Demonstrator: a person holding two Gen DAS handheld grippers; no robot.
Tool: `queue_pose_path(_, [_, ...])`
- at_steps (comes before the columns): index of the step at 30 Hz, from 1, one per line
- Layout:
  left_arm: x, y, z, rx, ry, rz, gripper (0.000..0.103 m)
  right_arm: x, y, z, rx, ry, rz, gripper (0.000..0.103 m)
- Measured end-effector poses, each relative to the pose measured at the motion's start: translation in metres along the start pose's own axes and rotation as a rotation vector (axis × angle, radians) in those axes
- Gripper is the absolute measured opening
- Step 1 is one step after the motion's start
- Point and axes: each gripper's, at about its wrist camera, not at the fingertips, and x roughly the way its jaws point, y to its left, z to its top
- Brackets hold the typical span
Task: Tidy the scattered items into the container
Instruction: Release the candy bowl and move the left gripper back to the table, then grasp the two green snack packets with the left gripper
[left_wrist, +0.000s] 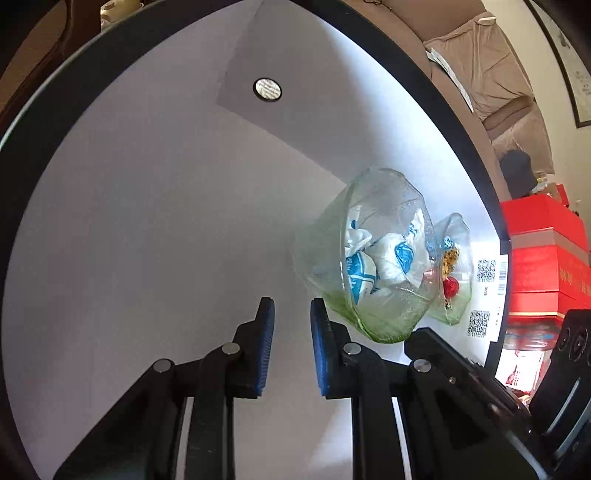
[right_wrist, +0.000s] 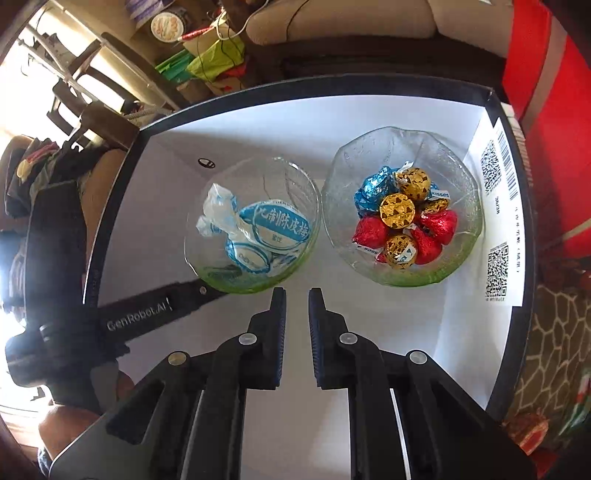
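Observation:
Two green-tinted glass bowls stand side by side on a white tray (right_wrist: 369, 332) with a black rim. The left bowl (right_wrist: 295, 273) holds blue-and-white wrapped candies (right_wrist: 273, 225). The right bowl (right_wrist: 461, 243) holds red, gold and blue foil chocolates (right_wrist: 399, 214). My right gripper (right_wrist: 297, 295) is empty, jaws slightly apart, just in front of the gap between the bowls. My left gripper (left_wrist: 291, 306) is empty, jaws slightly apart, beside the left bowl (left_wrist: 325, 258); its arm (right_wrist: 147, 314) reaches to that bowl's near rim. The right bowl (left_wrist: 458, 295) sits behind.
A small round sticker (left_wrist: 267, 89) lies on the tray's far side. QR-code labels (right_wrist: 498, 269) run along the tray's right wall. Red boxes (left_wrist: 543, 258) stand beyond the tray's right edge, and a sofa (left_wrist: 491, 74) behind.

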Motion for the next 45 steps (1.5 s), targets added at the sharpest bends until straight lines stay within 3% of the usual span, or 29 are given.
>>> queue_pose_path(7, [0.009, -0.007, 0.015, -0.002, -0.008, 0.032, 0.018, -0.008, -0.001, 0.004, 0.011, -0.043, 0.074, 0.013])
queue_pose_path(11, [0.019, -0.013, 0.010, 0.021, 0.023, 0.039, 0.009, -0.038, 0.005, 0.001, -0.042, -0.087, 0.084, 0.013])
queue_pose_path(14, [0.014, -0.017, -0.004, 0.038, 0.046, 0.016, 0.013, -0.075, 0.009, -0.010, -0.098, -0.131, 0.097, 0.015])
queue_pose_path(17, [-0.014, -0.019, -0.023, 0.079, 0.011, 0.018, 0.015, -0.116, 0.007, -0.030, -0.165, -0.178, 0.053, 0.020])
queue_pose_path(19, [-0.038, -0.025, -0.041, 0.140, -0.025, 0.048, 0.027, -0.138, -0.002, -0.044, -0.177, -0.180, 0.027, 0.020])
queue_pose_path(23, [-0.080, -0.050, -0.094, 0.209, -0.071, -0.015, 0.049, -0.187, -0.055, -0.084, -0.135, -0.170, 0.000, 0.021])
queue_pose_path(28, [-0.096, -0.129, -0.167, 0.381, -0.076, -0.058, 0.053, -0.232, -0.136, -0.133, -0.029, -0.170, -0.080, 0.026])
queue_pose_path(32, [-0.070, -0.182, -0.200, 0.421, 0.029, -0.123, 0.053, -0.249, -0.201, -0.157, 0.073, -0.158, -0.109, 0.026])
queue_pose_path(35, [-0.040, -0.222, -0.222, 0.424, 0.094, -0.130, 0.053, -0.247, -0.248, -0.177, 0.157, -0.140, -0.109, 0.027])
queue_pose_path(40, [0.020, -0.272, -0.244, 0.430, 0.168, -0.083, 0.053, -0.224, -0.321, -0.210, 0.322, -0.124, -0.024, 0.027])
queue_pose_path(45, [0.062, -0.294, -0.241, 0.420, 0.189, 0.018, 0.053, -0.191, -0.352, -0.228, 0.400, -0.138, 0.029, 0.026])
